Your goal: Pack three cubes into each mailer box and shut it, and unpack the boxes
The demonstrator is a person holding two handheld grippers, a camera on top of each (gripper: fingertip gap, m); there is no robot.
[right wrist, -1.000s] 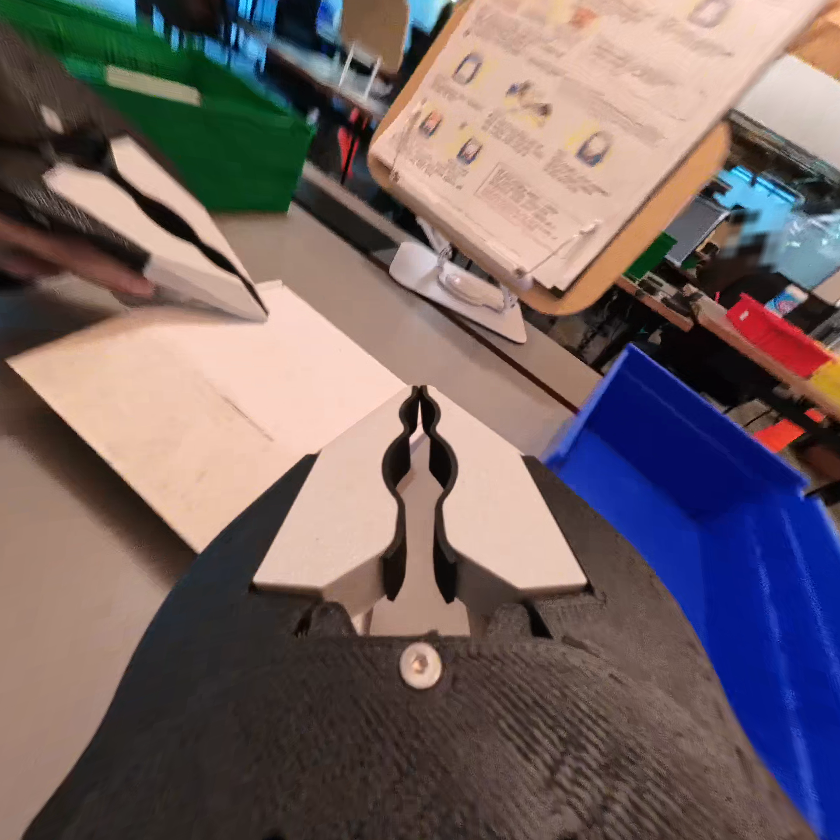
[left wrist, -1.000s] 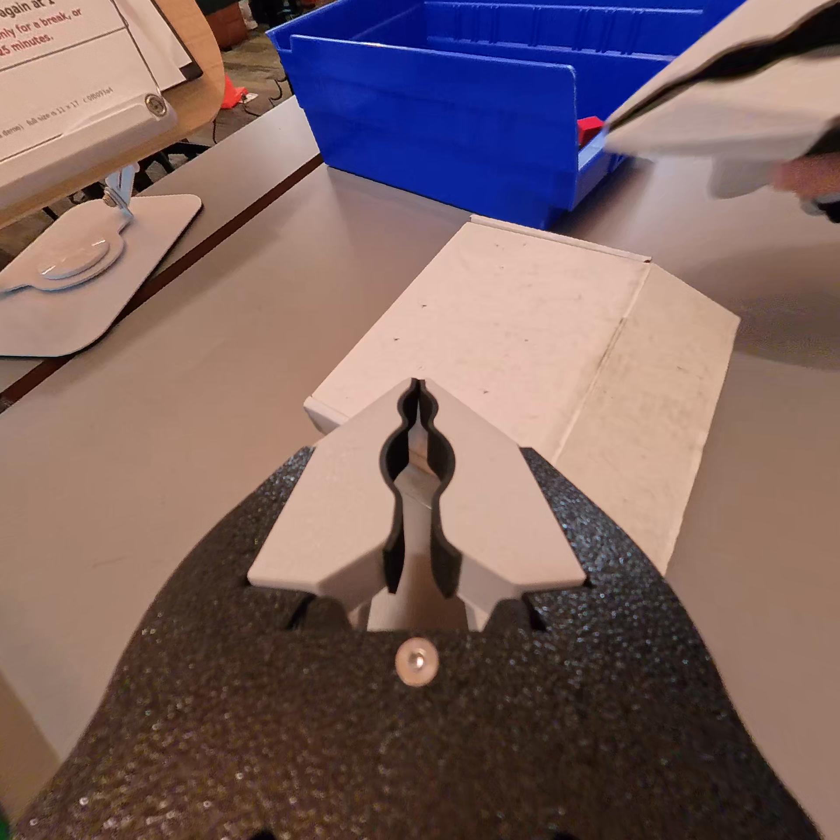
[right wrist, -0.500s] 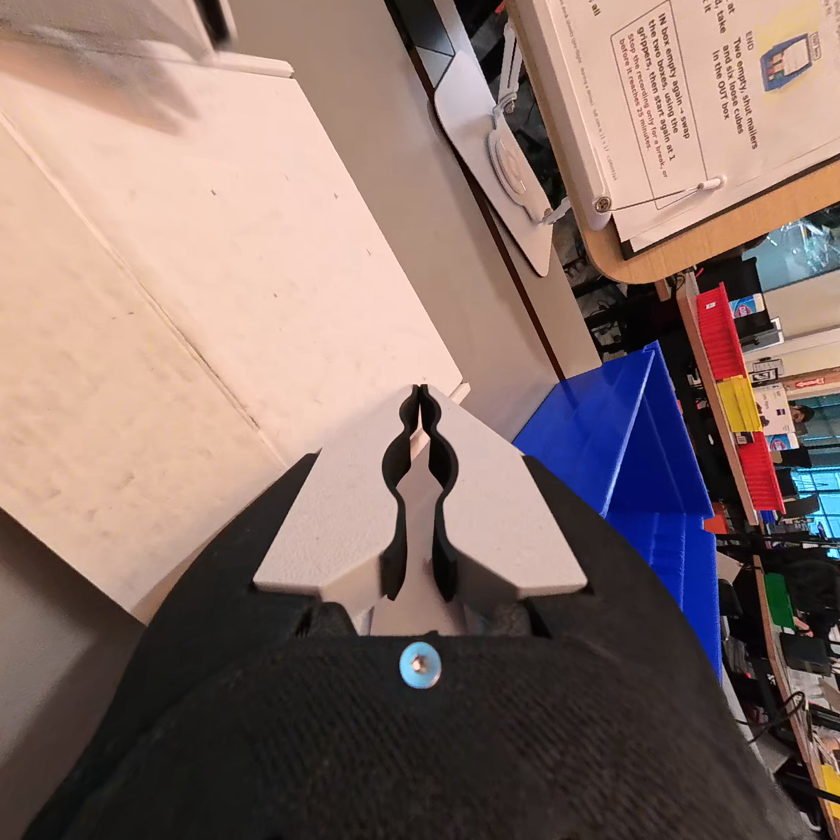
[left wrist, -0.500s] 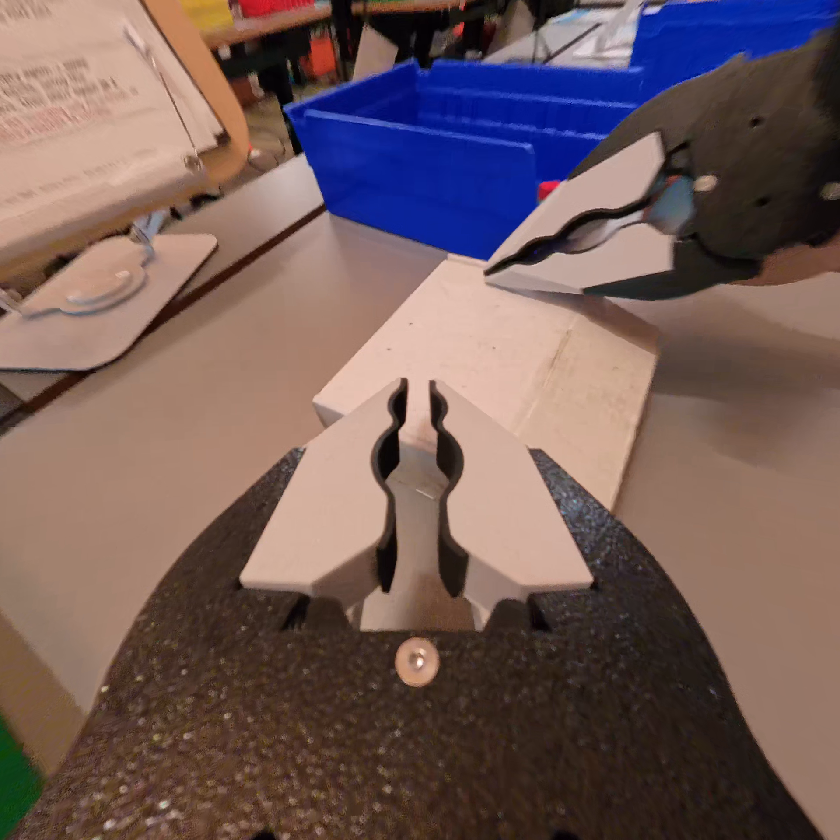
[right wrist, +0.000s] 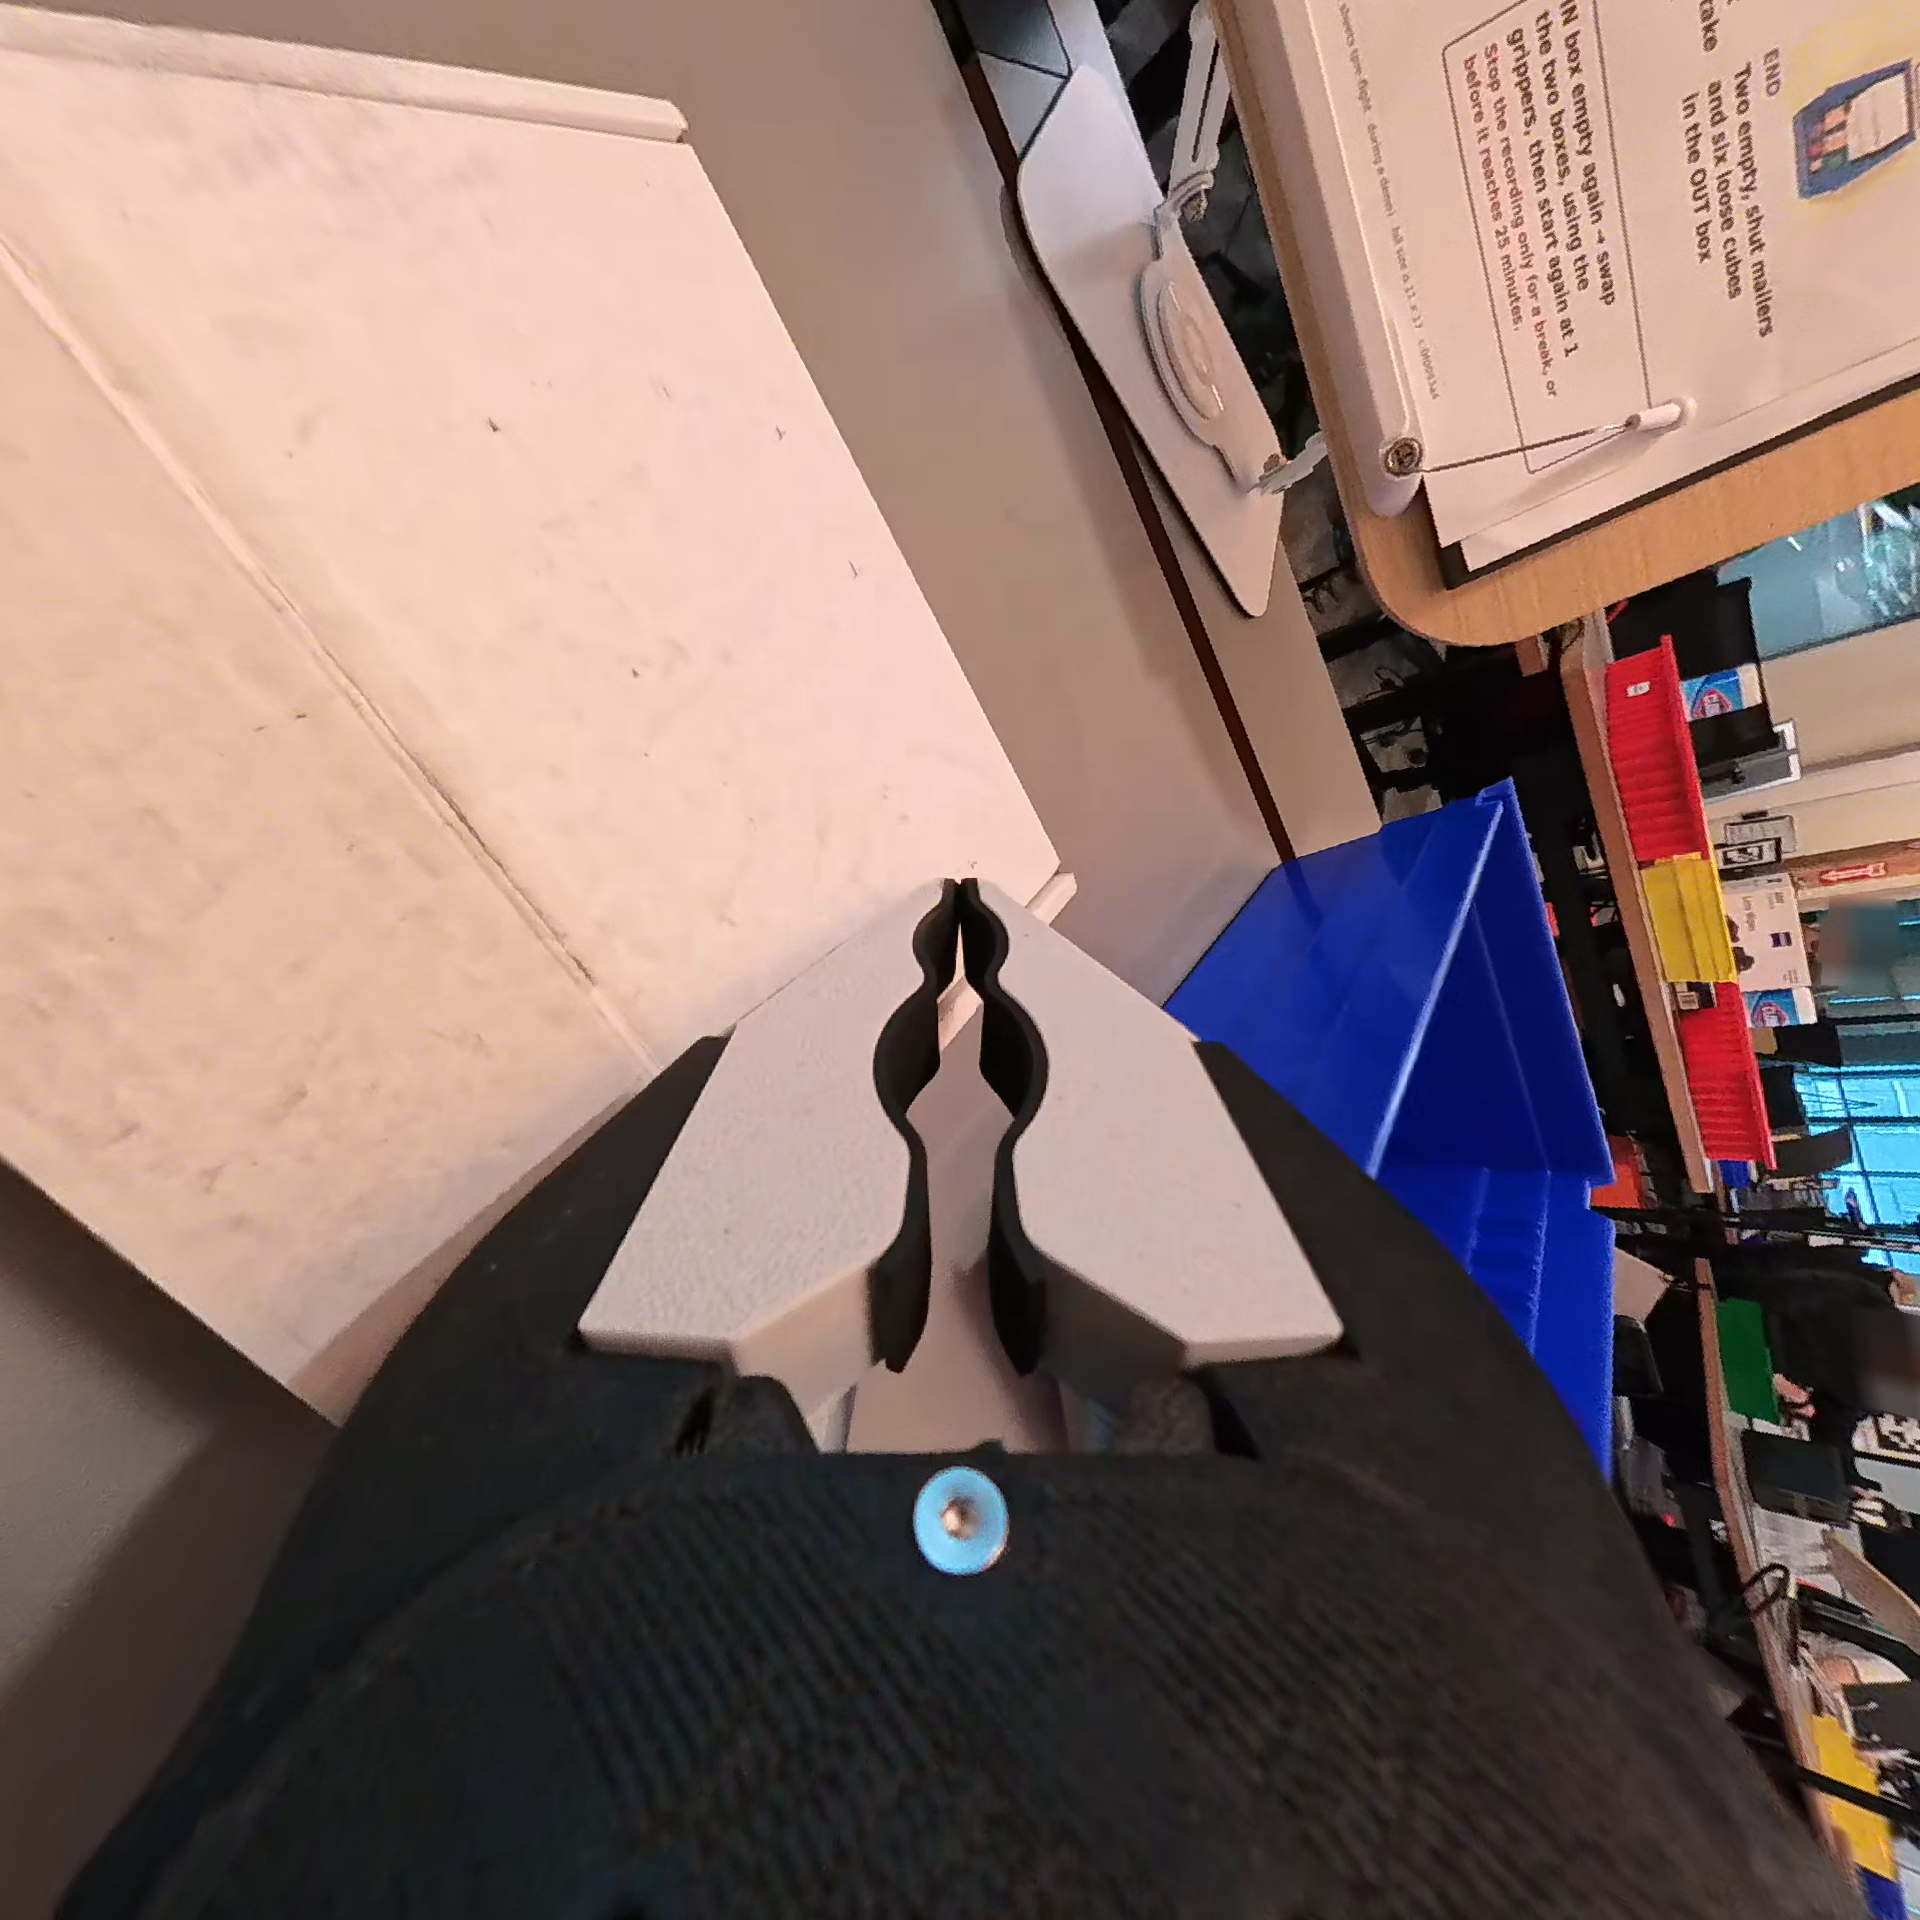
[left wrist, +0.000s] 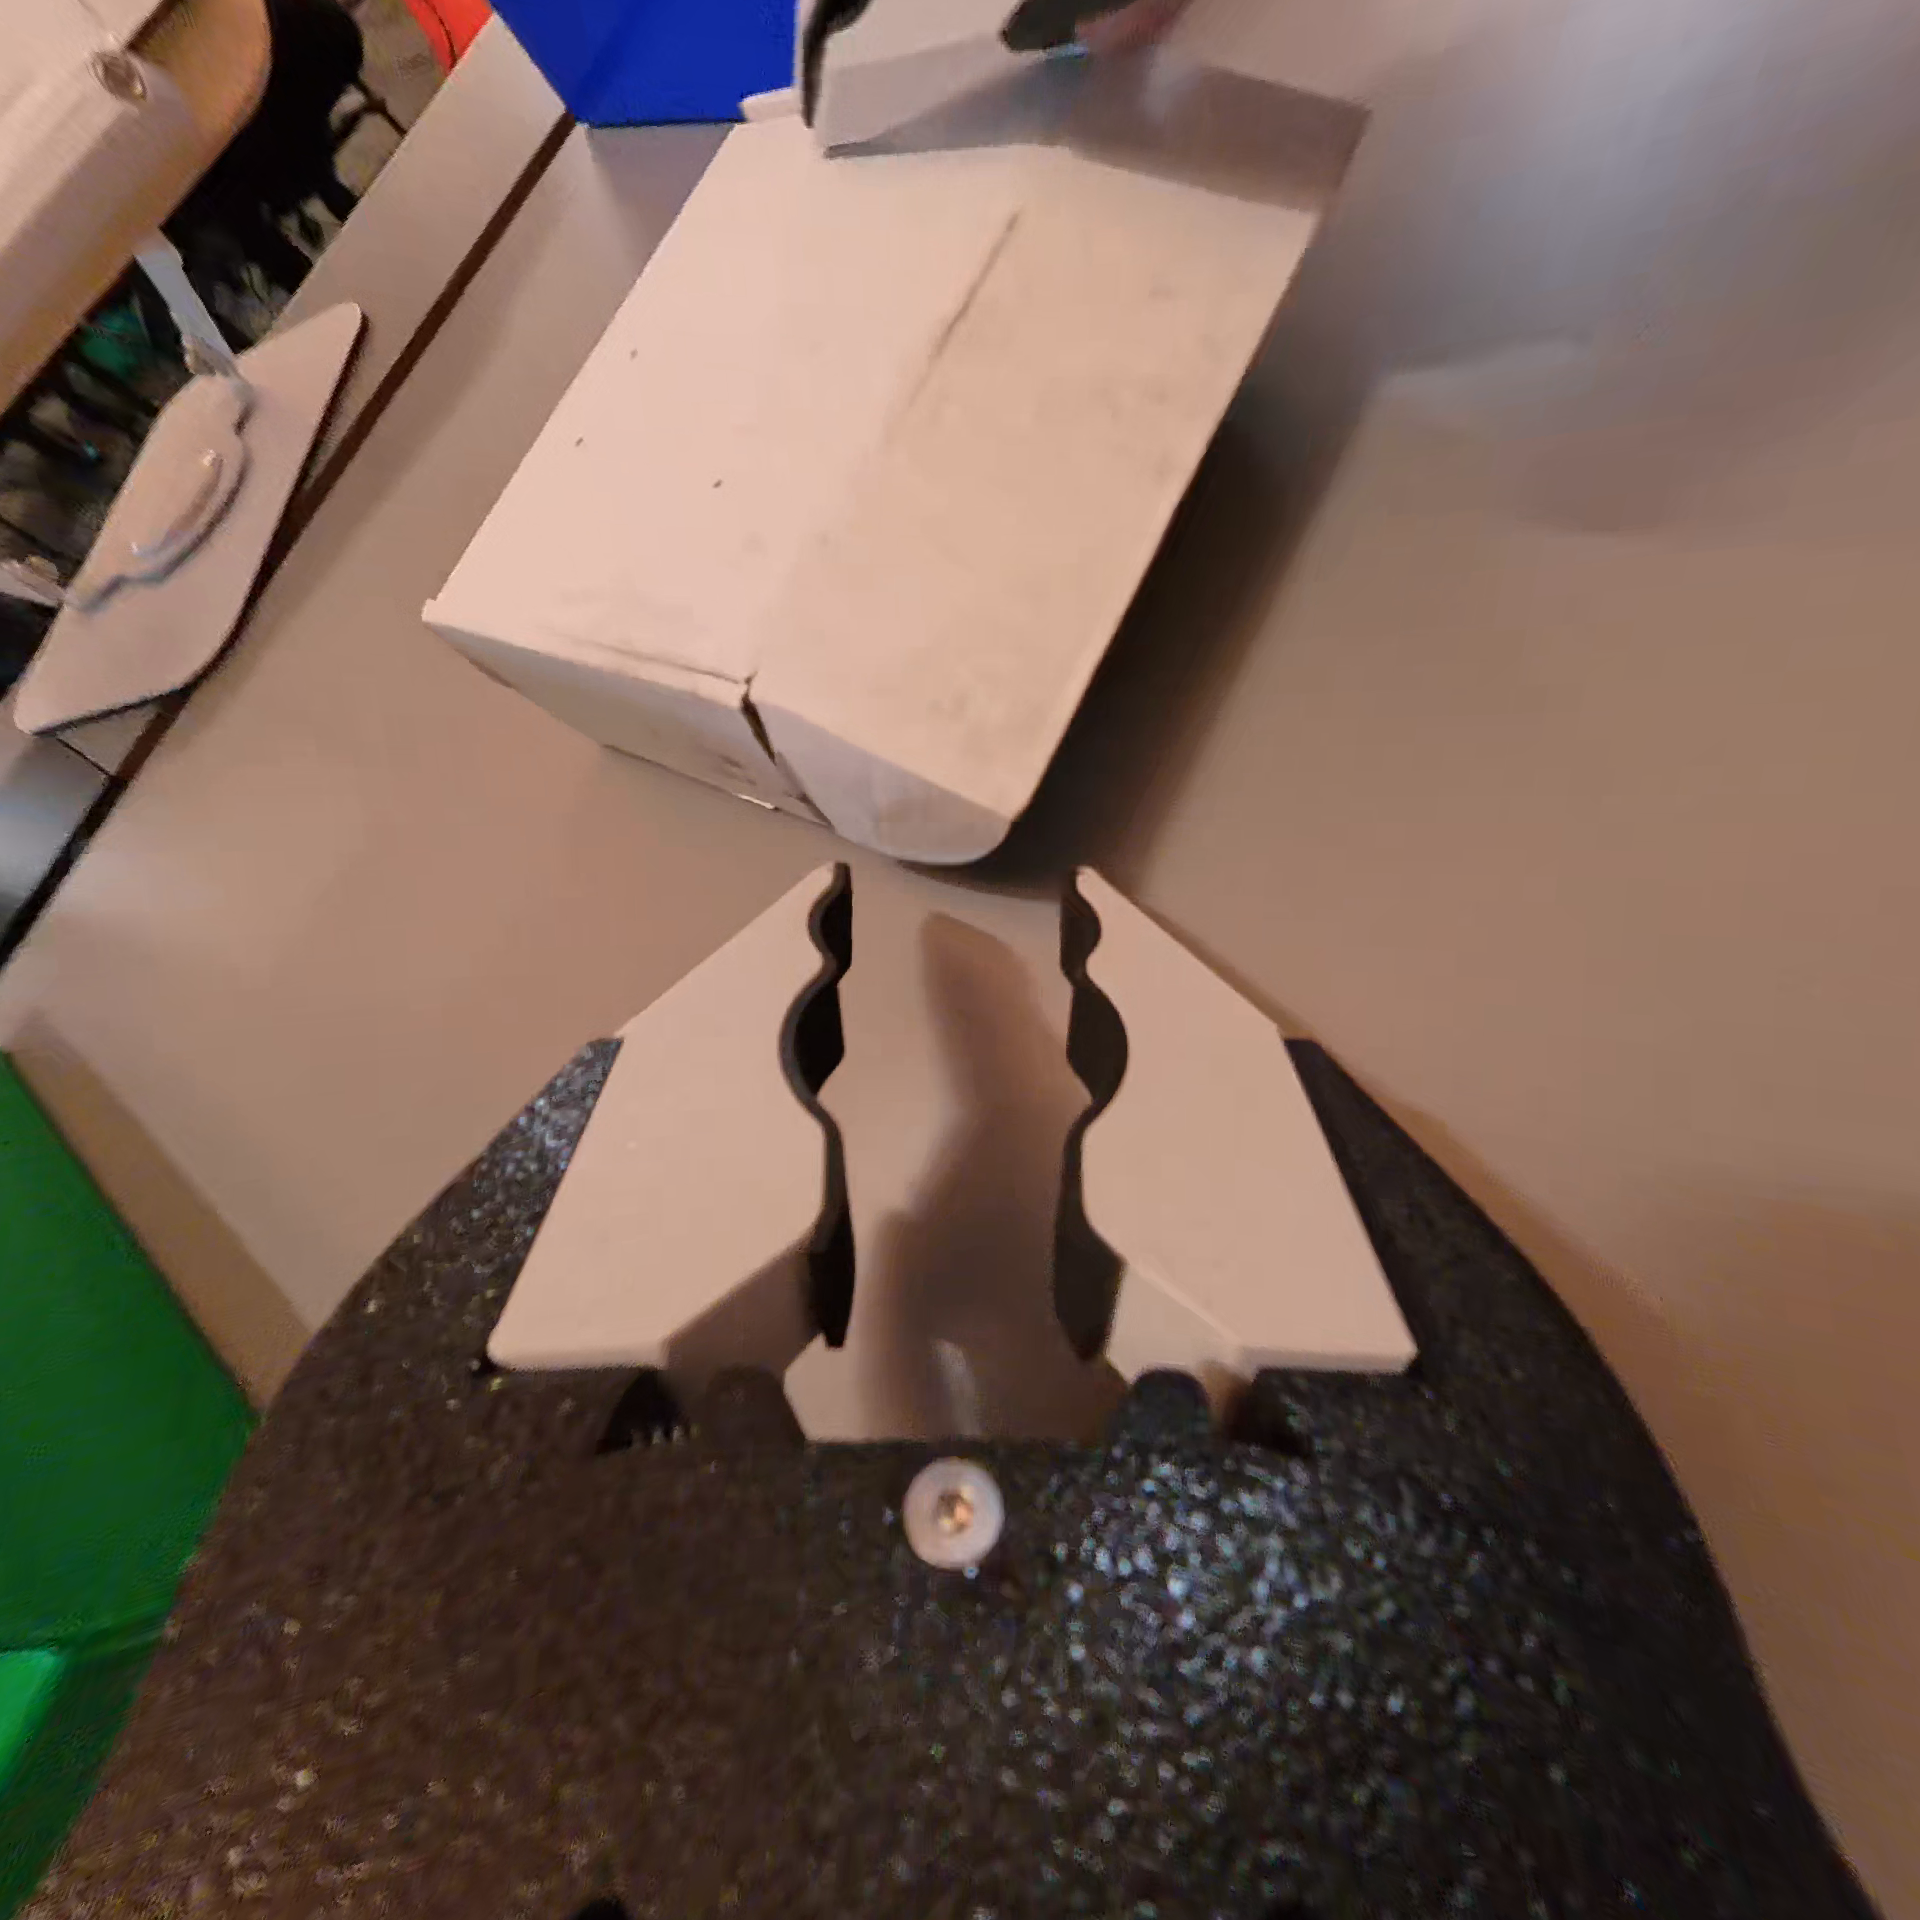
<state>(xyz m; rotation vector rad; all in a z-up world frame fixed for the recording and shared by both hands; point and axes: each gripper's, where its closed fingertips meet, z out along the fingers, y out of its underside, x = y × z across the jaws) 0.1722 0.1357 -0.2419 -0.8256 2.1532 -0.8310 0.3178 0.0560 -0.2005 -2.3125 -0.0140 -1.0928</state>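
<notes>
On grey table, before shut white cardboard mailer box, I'd spread left gripper wide, empty; right gripper stayed closed, empty — lid-opening next, I judged.

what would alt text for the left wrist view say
The open left gripper faces the near flap of a closed white mailer box on a grey table. The right gripper touches the box's far edge, beside a blue bin.

The left wrist view looks down along its own fingers at the near end of the white mailer box on the grey surface. The right wrist view — rolled sideways, very close — sees that box from its far end; both share it and the blue bin.
</notes>
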